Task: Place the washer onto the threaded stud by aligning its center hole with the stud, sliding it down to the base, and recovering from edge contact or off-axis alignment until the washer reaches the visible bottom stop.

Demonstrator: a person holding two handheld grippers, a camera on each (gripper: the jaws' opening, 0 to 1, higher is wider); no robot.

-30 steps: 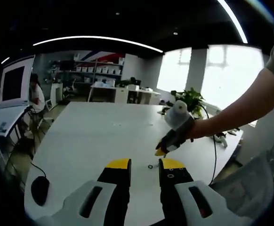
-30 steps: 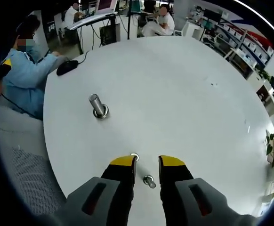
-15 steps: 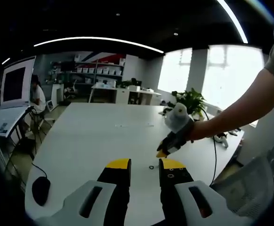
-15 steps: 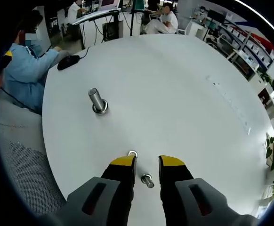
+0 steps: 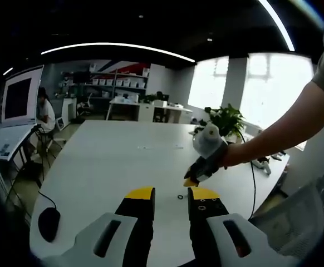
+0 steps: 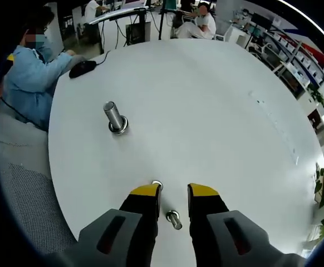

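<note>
A tall metal threaded stud (image 6: pixel 115 117) stands upright on its round base on the white table (image 6: pixel 206 111), left of centre in the right gripper view. A small washer (image 6: pixel 157 183) lies flat just beyond my right gripper's left jaw tip. My right gripper (image 6: pixel 173 191) is open, and a short bolt-like stud (image 6: pixel 173 218) sits on the table between its jaws, untouched. In the left gripper view my left gripper (image 5: pixel 172 194) is open over the table with a small ring (image 5: pixel 180 197) just ahead of it. The right gripper (image 5: pixel 197 173) hangs above that ring on a person's arm.
A person in a blue top (image 6: pixel 25 78) sits at the table's left edge beside a black mouse (image 6: pixel 81 68). Another mouse (image 5: pixel 49 224) lies near the left gripper's side. Desks, shelves and seated people fill the room beyond; a plant (image 5: pixel 224 118) stands by the windows.
The right gripper view has shifted a little over the table, so the short stud now sits slightly lower between its jaws. The left gripper view is nearly the same.
</note>
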